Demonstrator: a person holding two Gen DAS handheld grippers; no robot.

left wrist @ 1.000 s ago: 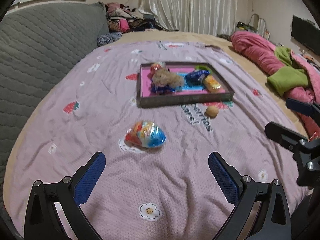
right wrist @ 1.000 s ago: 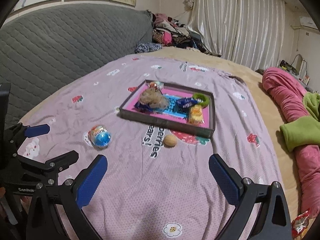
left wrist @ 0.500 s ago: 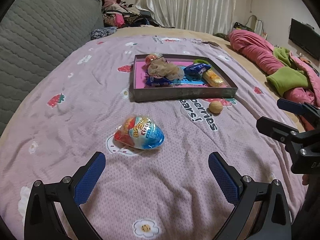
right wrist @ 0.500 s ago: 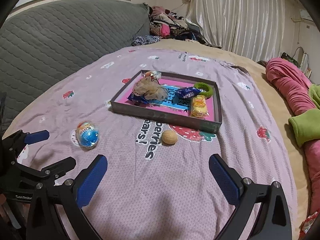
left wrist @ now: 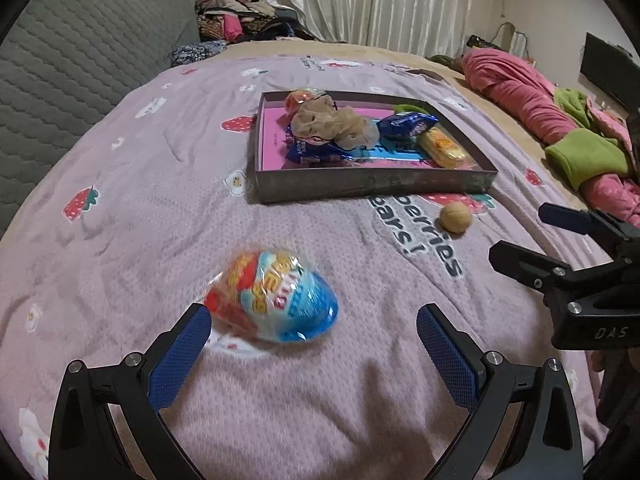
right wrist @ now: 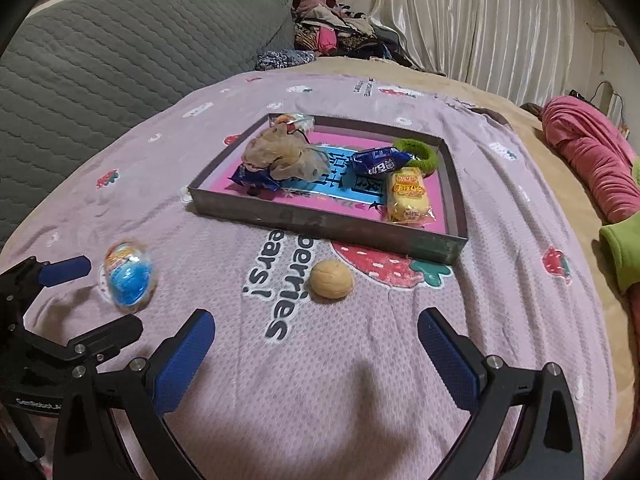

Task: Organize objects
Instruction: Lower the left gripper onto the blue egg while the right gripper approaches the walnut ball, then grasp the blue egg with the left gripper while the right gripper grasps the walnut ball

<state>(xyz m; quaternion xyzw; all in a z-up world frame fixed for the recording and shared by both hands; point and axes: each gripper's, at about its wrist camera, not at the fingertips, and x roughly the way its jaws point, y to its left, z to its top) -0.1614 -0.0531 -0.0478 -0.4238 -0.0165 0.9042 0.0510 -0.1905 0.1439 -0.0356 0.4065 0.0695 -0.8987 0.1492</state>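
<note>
A wrapped egg-shaped toy [left wrist: 280, 300] in red, white and blue lies on the pink bedspread, just ahead of my open left gripper [left wrist: 314, 338] and nearer its left finger. The same egg-shaped toy [right wrist: 130, 278] shows at the left of the right wrist view. A tan walnut [right wrist: 332, 279] rests in front of my open right gripper [right wrist: 316, 344], close to the grey tray [right wrist: 320, 226]. The tray holds snack packets, a beige cloth bundle and a green hair tie. In the left wrist view the walnut [left wrist: 455, 218] sits right of the tray [left wrist: 360, 188].
A grey quilted sofa back [right wrist: 100, 60] runs along the left. Pink and green bedding [left wrist: 560, 128] is piled at the right. Clothes [right wrist: 340, 36] are heaped by the curtain at the back.
Both grippers have moved forward and lower over the bed. The egg toy now lies close to the left fingers, and the walnut is nearer the right gripper. Both stay open.
</note>
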